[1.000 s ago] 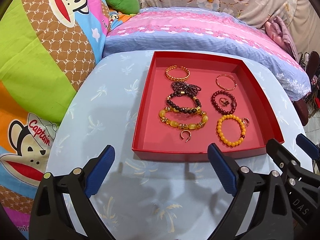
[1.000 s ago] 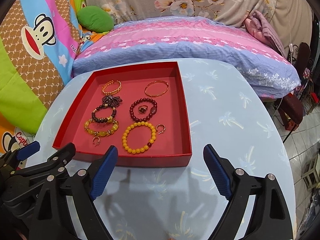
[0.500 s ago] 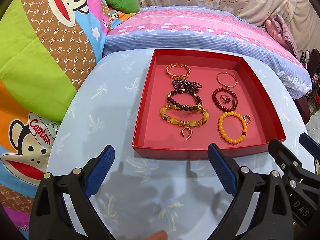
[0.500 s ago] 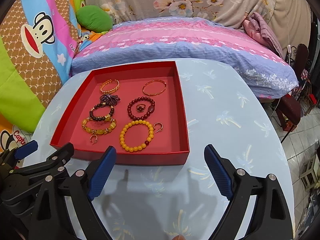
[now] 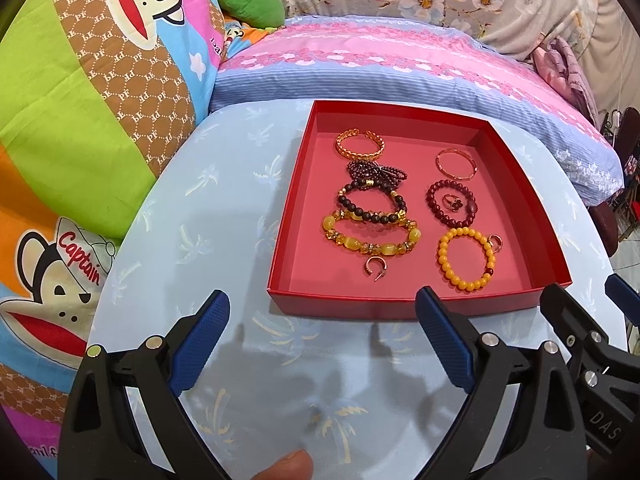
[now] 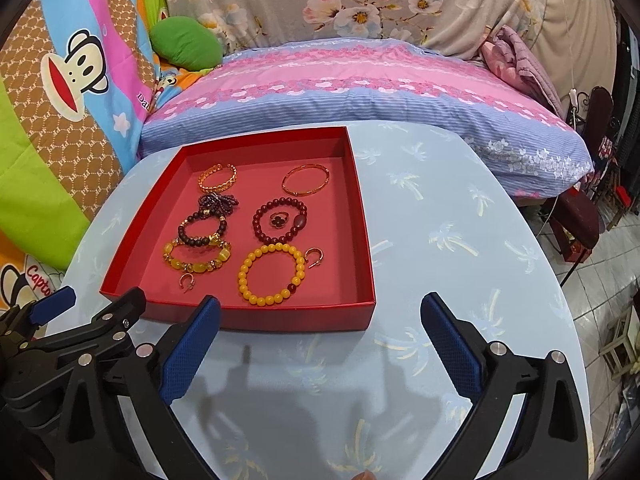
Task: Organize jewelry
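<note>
A shallow red tray (image 5: 416,306) (image 6: 264,316) sits on a round table with a pale blue palm-print cloth (image 5: 224,216). It holds several pieces: a gold chain bangle (image 5: 360,144), a thin gold bangle (image 5: 456,164), dark bead bracelets (image 5: 372,200), a maroon bead bracelet (image 5: 452,204) around a ring, a yellow stone bracelet (image 5: 372,236), an orange bead bracelet (image 5: 466,258) (image 6: 272,274) and two small hoop rings. My left gripper (image 5: 322,340) and right gripper (image 6: 320,340) are both open and empty, side by side just short of the tray's near wall.
A bed with a pink and blue striped quilt (image 6: 360,84) runs behind the table. A cartoon-monkey blanket (image 5: 80,80) and a green cushion (image 5: 248,0) lie at the left. A dark chair (image 6: 580,208) stands at the right, beyond the table's edge.
Both grippers have drawn back slightly and risen, so the tray sits a little farther away in both views. Nothing in the tray has moved. A fingertip shows at the bottom edge.
</note>
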{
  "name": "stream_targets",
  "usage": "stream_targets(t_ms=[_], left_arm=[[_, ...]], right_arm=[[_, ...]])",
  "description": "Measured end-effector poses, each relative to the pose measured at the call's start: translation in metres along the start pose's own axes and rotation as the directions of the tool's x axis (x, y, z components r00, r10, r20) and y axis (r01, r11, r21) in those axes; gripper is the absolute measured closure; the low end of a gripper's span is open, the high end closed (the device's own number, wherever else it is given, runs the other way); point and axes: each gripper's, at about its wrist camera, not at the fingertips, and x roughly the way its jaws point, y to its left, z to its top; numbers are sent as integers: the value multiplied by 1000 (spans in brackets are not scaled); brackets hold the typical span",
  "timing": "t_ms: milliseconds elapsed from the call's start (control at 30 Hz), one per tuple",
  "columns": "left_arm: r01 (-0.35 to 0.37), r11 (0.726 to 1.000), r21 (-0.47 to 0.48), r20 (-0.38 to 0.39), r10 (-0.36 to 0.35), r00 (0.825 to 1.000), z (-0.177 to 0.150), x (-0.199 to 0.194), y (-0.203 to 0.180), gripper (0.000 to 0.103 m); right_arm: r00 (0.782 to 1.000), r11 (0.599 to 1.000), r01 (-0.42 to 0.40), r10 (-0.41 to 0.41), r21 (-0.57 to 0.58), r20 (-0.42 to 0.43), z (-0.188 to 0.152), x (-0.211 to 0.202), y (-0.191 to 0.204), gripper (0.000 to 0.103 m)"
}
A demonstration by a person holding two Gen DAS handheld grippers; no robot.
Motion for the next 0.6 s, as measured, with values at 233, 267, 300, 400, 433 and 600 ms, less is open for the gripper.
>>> stream_targets(t_ms=[233, 267, 300, 400, 433, 600], left_arm=[[12, 1000, -3, 16, -12, 1000, -1, -2, 0, 12], [13, 1000, -3, 16, -13, 1000, -1, -2, 1, 12], [13, 1000, -3, 16, -13, 1000, -1, -2, 1, 12], [10, 1000, -1, 17, -10, 1000, -2, -3, 0, 12], [9, 1000, -1, 17, -9, 1000, -2, -3, 0, 12], [6, 1000, -2, 19, -6, 1000, -3, -3, 0, 12]], right_arm=[[1000, 1000, 18, -18, 4, 18, -1, -3, -1, 7], [1000, 1000, 20, -20, 2, 20, -1, -4, 0, 7], [1000, 1000, 21, -21, 1, 21, -2, -4, 0, 7], [999, 1000, 26, -26, -1, 22, -3, -4, 0, 7], [999, 1000, 27, -27, -1, 22, -2, -4, 1, 7], [999, 1000, 28, -28, 0, 20, -2, -4, 0, 7]])
